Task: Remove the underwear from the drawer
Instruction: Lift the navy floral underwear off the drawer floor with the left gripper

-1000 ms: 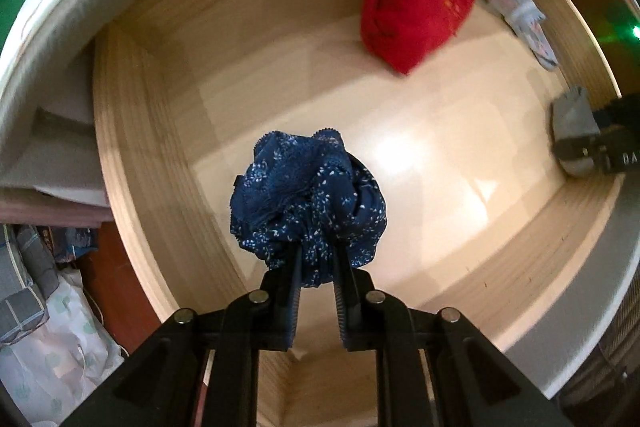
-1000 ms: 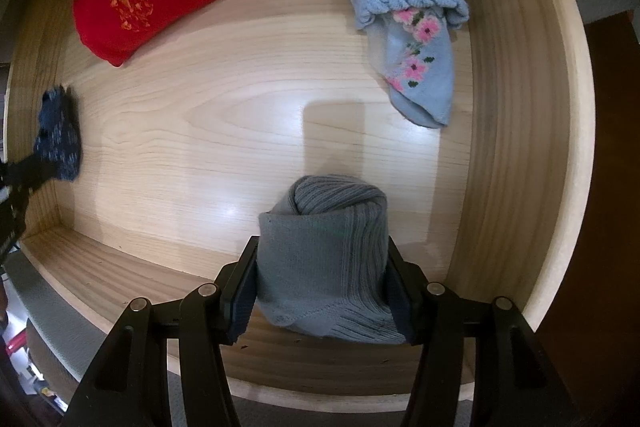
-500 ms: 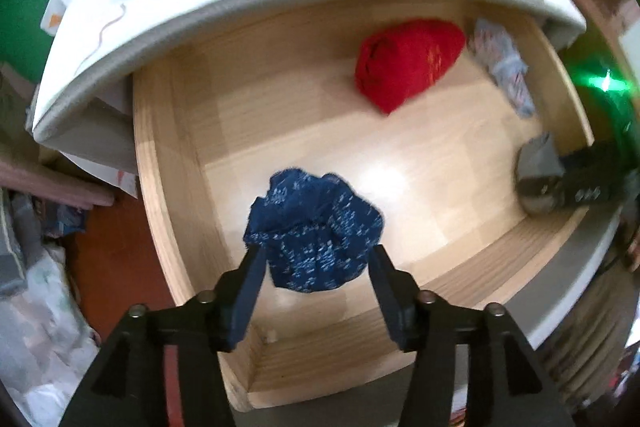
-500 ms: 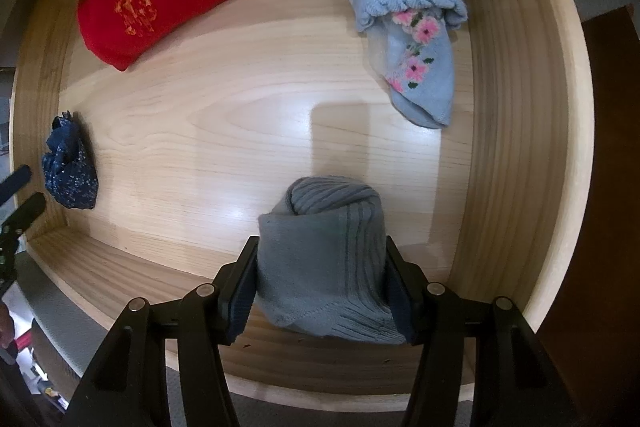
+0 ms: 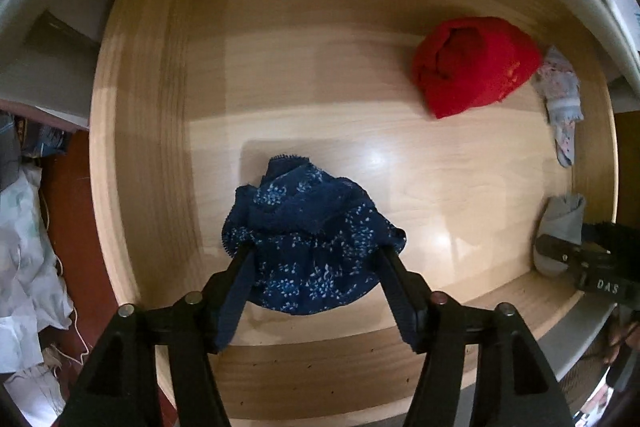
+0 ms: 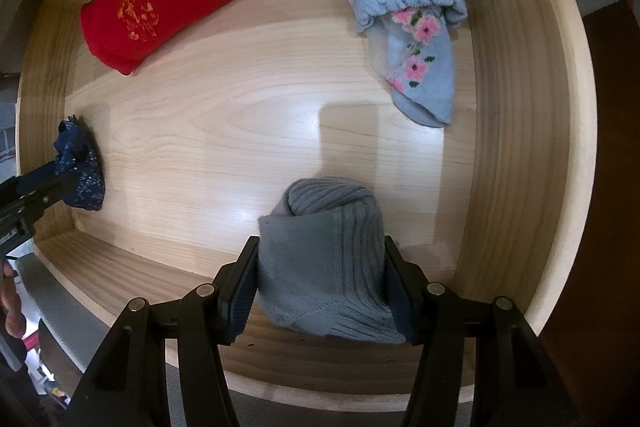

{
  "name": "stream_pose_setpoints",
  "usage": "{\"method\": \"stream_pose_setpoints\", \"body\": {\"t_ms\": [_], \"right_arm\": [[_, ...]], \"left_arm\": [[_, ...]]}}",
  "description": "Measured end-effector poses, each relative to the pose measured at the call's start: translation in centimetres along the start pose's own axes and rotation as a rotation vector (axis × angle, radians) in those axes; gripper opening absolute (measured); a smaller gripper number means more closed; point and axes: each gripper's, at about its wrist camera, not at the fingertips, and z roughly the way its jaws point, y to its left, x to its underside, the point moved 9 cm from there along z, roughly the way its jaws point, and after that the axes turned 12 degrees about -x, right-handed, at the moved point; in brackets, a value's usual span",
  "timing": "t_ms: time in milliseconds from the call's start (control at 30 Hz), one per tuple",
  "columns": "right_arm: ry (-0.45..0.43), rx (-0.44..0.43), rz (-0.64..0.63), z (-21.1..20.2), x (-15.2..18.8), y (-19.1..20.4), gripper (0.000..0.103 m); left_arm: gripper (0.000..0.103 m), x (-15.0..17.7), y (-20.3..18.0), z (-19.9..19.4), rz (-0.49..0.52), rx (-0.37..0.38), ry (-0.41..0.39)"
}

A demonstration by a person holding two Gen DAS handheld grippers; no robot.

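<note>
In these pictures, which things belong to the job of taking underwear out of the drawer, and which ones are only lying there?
Belong to the job:
- navy underwear, between the opening jaws of the left gripper
- drawer

Only lying there:
- red folded cloth
- blue flowered socks
- grey socks, gripped by the right gripper

left gripper (image 5: 314, 255): jaws pinched on the navy floral underwear (image 5: 310, 239) a second ago, now opening wide around it | underwear: bunched tall then, now slumped broader on the drawer (image 5: 304, 107) floor, fingertips perhaps still brushing its edges
</note>
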Motion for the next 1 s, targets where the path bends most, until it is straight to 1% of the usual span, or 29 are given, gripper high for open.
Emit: {"method": "stream_pose_setpoints", "body": {"t_ms": [67,167,300,433,500,567,600,633,667,733,800,867,1000], "right_arm": [[0.001,-0.004,0.0,0.0,-0.1,-0.2,0.055],[0.001,-0.008,0.002,-0.1,-0.1,-0.4,0.055],[0.0,-0.011,0.002,-0.1,-0.2,-0.5,0.055],[-0.001,-0.014,0.002,-0.1,-0.2,-0.6,0.055],[-0.001,-0.014,0.002,-0.1,-0.2,-0.6,0.055],[-0.002,-0.016,0.004,-0.1,-0.2,-0.6,0.055],[-0.002,-0.016,0.004,-0.1,-0.2,-0.6,0.055],[-0.002,-0.016,0.004,-0.1,-0.2,-0.6,0.055],[-0.002,-0.016,0.004,-0.1,-0.2,-0.6,0.055],[-0.002,-0.016,0.004,-0.1,-0.2,-0.6,0.055],[-0.002,-0.015,0.005,-0.1,-0.2,-0.6,0.055],[-0.004,-0.016,0.007,-0.1,-0.2,-0.6,0.055],[-0.004,-0.017,0.007,-0.1,-0.1,-0.6,0.055]], "left_arm": [[0.074,-0.1,-0.5,0.2,0.009,-0.01,0.014],[0.078,0.1,-1.5,0.9,0.024,-0.05,0.043],[0.078,-0.8,-2.2,1.5,0.02,-0.075,0.052],[0.078,-1.1,-2.0,1.3,-0.022,-0.044,0.042],[0.074,-1.2,-1.7,1.2,-0.034,-0.045,0.039],[0.061,-1.1,-1.5,1.1,-0.036,-0.065,0.034],[0.058,-1.2,-1.5,1.0,-0.037,-0.064,0.031],[0.05,-1.2,-1.5,0.8,-0.04,-0.061,0.025],[0.046,-1.2,-1.4,0.6,-0.046,-0.056,0.024],[0.04,-1.2,-1.3,0.4,-0.062,-0.037,0.021],[0.036,-1.2,-1.5,0.2,-0.06,-0.035,0.01],[0.03,-1.0,-1.7,-0.2,-0.059,-0.043,-0.004],[0.023,-0.6,-2.0,-1.0,-0.054,-0.04,-0.028]]}}
